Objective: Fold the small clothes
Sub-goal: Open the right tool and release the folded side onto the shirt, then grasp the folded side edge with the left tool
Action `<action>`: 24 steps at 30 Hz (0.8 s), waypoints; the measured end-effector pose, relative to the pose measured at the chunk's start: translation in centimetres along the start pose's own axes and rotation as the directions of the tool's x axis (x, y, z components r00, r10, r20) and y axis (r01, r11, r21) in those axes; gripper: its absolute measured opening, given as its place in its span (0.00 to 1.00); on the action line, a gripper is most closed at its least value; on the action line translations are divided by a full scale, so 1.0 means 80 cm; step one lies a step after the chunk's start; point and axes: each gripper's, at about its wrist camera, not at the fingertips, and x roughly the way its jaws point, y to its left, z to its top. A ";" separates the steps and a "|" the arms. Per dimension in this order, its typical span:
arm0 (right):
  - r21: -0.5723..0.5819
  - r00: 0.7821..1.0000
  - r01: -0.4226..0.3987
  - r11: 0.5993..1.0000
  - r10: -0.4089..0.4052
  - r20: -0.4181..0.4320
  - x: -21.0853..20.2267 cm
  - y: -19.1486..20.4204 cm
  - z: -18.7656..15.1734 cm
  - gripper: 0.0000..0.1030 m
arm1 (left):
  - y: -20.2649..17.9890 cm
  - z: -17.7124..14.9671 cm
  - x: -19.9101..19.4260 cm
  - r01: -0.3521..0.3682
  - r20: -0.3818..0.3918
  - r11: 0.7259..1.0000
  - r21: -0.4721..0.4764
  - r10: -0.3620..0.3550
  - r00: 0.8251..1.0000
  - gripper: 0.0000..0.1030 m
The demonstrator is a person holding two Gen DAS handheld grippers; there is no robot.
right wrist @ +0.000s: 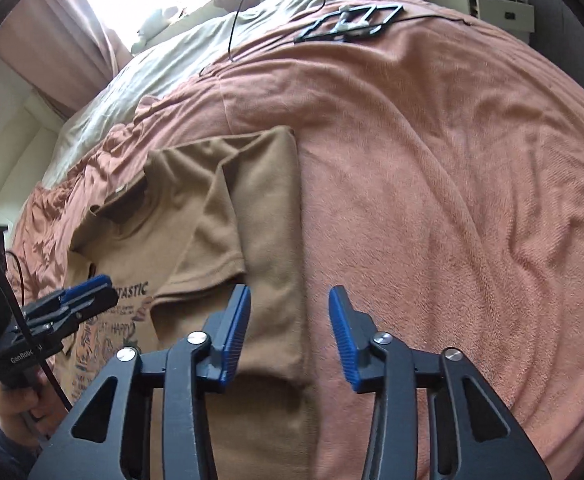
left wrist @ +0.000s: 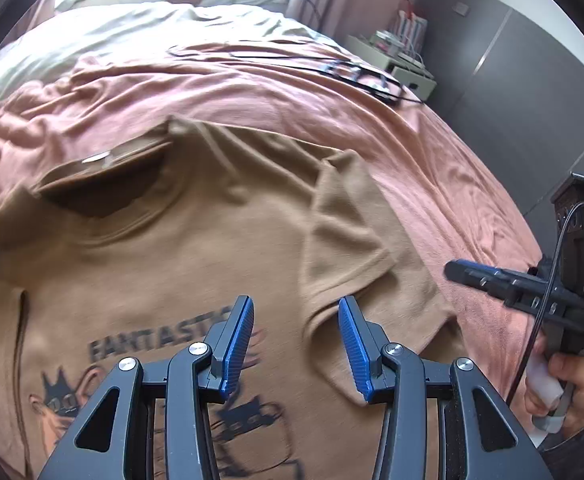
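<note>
A brown T-shirt with a "FANTASTIC" print lies face up on a salmon blanket, collar away from me. Its right side is folded inward, with the short sleeve lying on top. My left gripper hovers open over the chest print with nothing between its blue pads. In the right wrist view my right gripper stands open above the folded edge of the T-shirt, one finger over cloth and the other over the blanket. The left gripper shows at the left of that view, held by a hand.
A black frame-like object with a cable lies on the far part of the bed. A cream sheet and pillows are beyond it. A bedside cabinet stands past the bed's right edge, beside a grey wall.
</note>
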 end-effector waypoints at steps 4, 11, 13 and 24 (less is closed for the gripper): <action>-0.050 0.998 -0.021 0.999 0.018 -0.055 0.016 -0.002 -0.008 0.32 | -0.025 0.006 0.022 0.002 -0.016 1.000 0.011 -0.002 1.000 0.45; -0.054 0.994 -0.082 0.995 0.078 -0.083 0.032 -0.015 -0.007 0.30 | -0.056 0.013 0.051 0.006 -0.046 0.999 0.034 -0.004 0.999 0.45; -0.011 0.989 -0.130 0.991 0.129 -0.073 0.030 -0.030 -0.008 0.30 | -0.066 0.014 0.058 0.004 -0.050 0.999 0.052 -0.001 0.999 0.45; 0.018 0.982 -0.185 0.983 0.186 -0.029 0.031 -0.050 -0.026 0.25 | -0.097 0.024 0.107 -0.122 -0.056 0.988 0.091 0.128 0.990 0.50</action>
